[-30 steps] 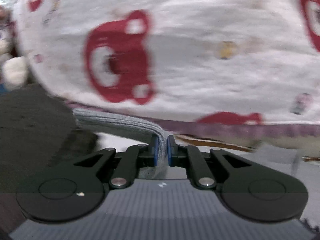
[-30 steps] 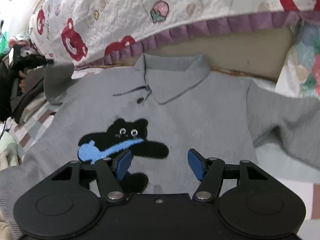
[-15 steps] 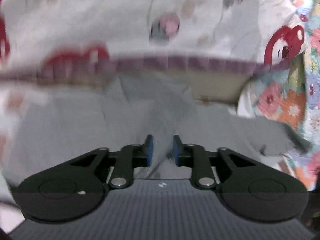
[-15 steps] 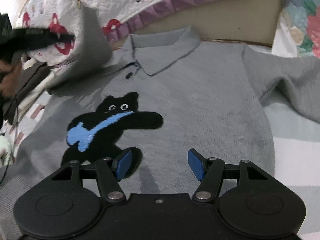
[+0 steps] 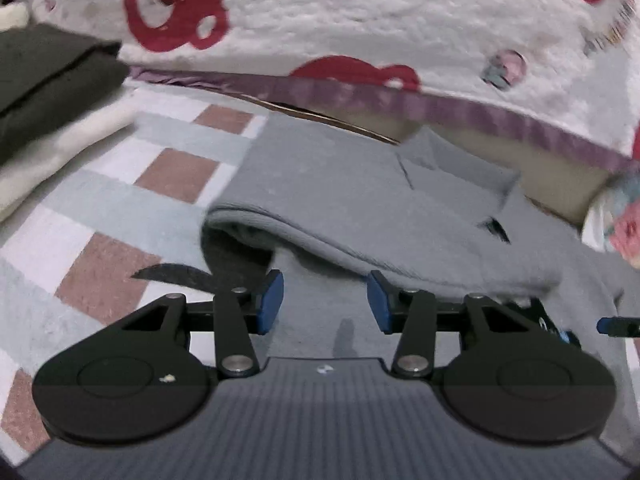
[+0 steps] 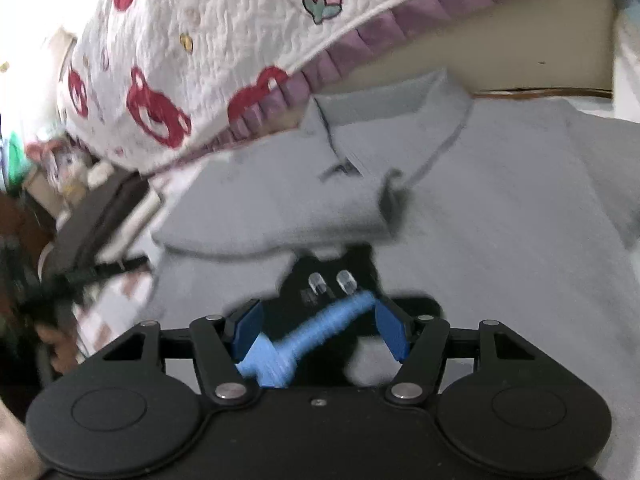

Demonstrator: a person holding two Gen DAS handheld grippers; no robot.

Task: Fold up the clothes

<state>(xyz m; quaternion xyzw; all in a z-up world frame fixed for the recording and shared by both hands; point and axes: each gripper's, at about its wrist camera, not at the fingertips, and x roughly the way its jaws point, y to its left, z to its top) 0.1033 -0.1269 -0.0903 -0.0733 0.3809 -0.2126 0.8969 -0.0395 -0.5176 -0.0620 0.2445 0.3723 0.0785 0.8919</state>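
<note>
A grey polo sweater point(image 6: 500, 208) lies flat on the bed, collar point(image 6: 392, 120) toward the quilt. Its left sleeve point(image 5: 340, 200) is folded across the chest point(image 6: 280, 208), just above the black cat patch with a blue fish point(image 6: 316, 336). My left gripper point(image 5: 325, 300) hovers at the sleeve's near edge. Its jaws are opening, and nothing is pinched between the blue pads point(image 5: 270, 300). My right gripper point(image 6: 320, 332) stands open low over the cat patch, holding nothing. In the right wrist view the left gripper point(image 6: 80, 276) is a dark blur at the left, held by a hand point(image 6: 56, 344).
A white quilt with red bears point(image 5: 360, 12) hangs over the far edge of the bed point(image 6: 200, 60). Folded dark and cream clothes point(image 5: 48, 76) sit at the left on the checked sheet point(image 5: 120, 184). Floral cloth point(image 5: 624, 224) lies at the right, and a plush toy point(image 6: 68, 168) far left.
The left gripper swung the sleeve in from the left, laid it across the chest and let go as its jaws opened. The right gripper drifted forward over the cat patch, still open.
</note>
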